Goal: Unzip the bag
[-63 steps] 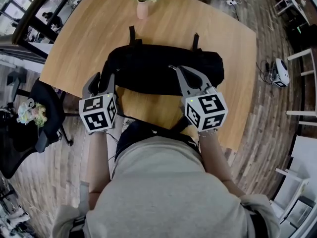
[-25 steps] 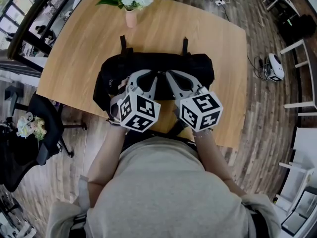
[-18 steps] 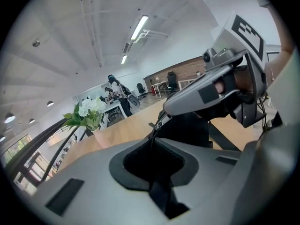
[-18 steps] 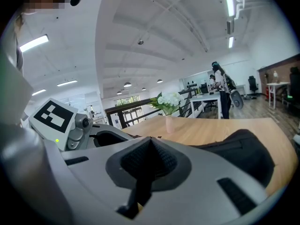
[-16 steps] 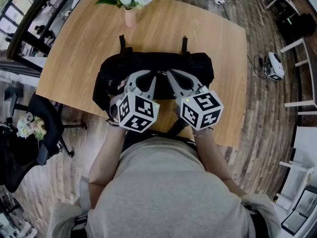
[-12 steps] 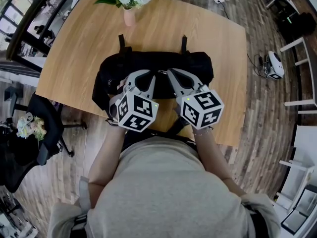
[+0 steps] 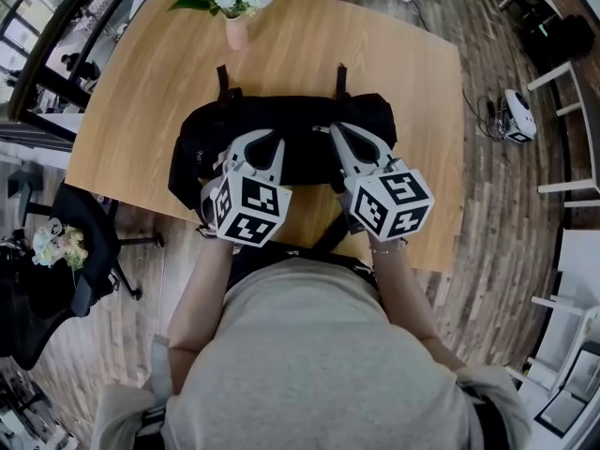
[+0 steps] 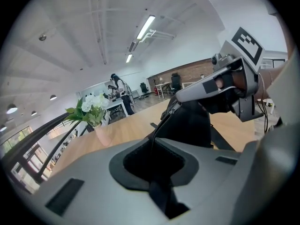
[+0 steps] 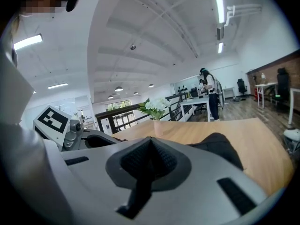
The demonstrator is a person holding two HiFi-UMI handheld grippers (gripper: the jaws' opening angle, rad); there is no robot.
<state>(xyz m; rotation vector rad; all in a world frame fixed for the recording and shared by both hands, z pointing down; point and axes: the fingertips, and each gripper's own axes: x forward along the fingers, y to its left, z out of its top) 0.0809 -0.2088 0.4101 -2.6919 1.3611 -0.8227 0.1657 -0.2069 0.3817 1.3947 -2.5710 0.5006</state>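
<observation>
Wood, pale, rounded corners: worktop point(image 7: 375, 54) carries the black fabric bag point(image 7: 300, 115) lying crosswise near its front edge, with a pink vase of white flowers point(image 7: 236, 28) at the far edge. Left tool point(image 7: 255, 141) has just been closing and pinches bag fabric at the zip. Right tool point(image 7: 336, 129) is fully closed, tips on the bag's top; nothing readable between them. Plank floor point(image 7: 487, 204) all round, black office chair point(image 7: 75, 232) to the left, white ceiling with strip lights point(image 8: 146, 27).
</observation>
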